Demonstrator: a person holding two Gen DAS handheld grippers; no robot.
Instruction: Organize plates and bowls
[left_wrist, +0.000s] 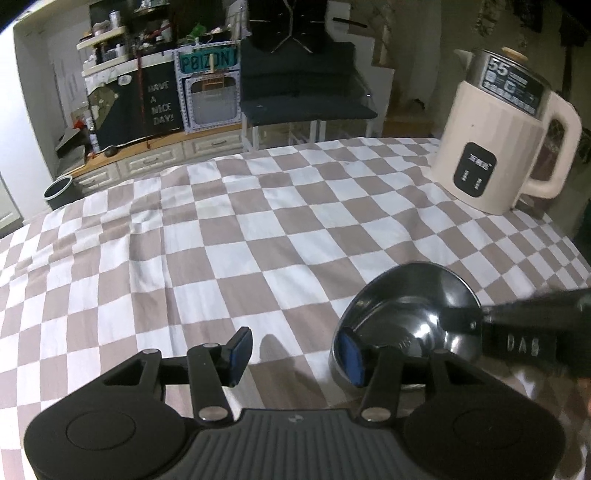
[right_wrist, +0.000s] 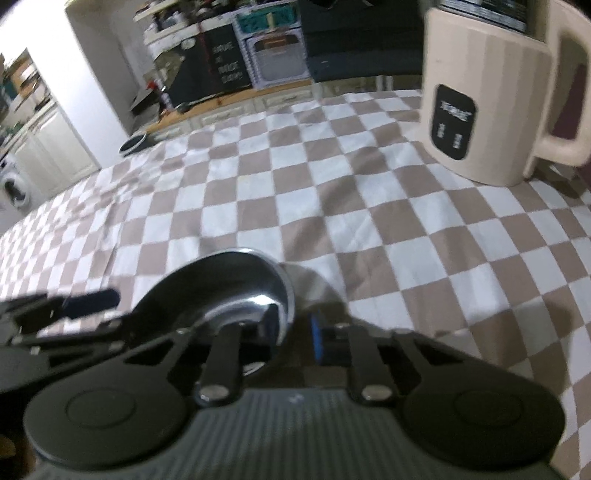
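A shiny steel bowl (left_wrist: 402, 314) stands on the checked tablecloth (left_wrist: 221, 240), low and to the right in the left wrist view. My left gripper (left_wrist: 295, 356) is open; its right blue pad (left_wrist: 351, 356) sits against the outside of the bowl's left wall and nothing lies between the pads. My right gripper (left_wrist: 465, 319) comes in from the right with one finger inside the bowl. In the right wrist view the right gripper (right_wrist: 291, 328) is shut on the near right rim of the bowl (right_wrist: 221, 291). The left gripper's finger (right_wrist: 88, 301) shows at the bowl's left side.
A cream electric kettle (left_wrist: 491, 147) (right_wrist: 480, 110) stands at the table's far right. Past the far edge are a chair with a dark cushion (left_wrist: 303, 99), low cabinets and a small dark bin (left_wrist: 59, 190) on the floor. Bare cloth stretches left and ahead.
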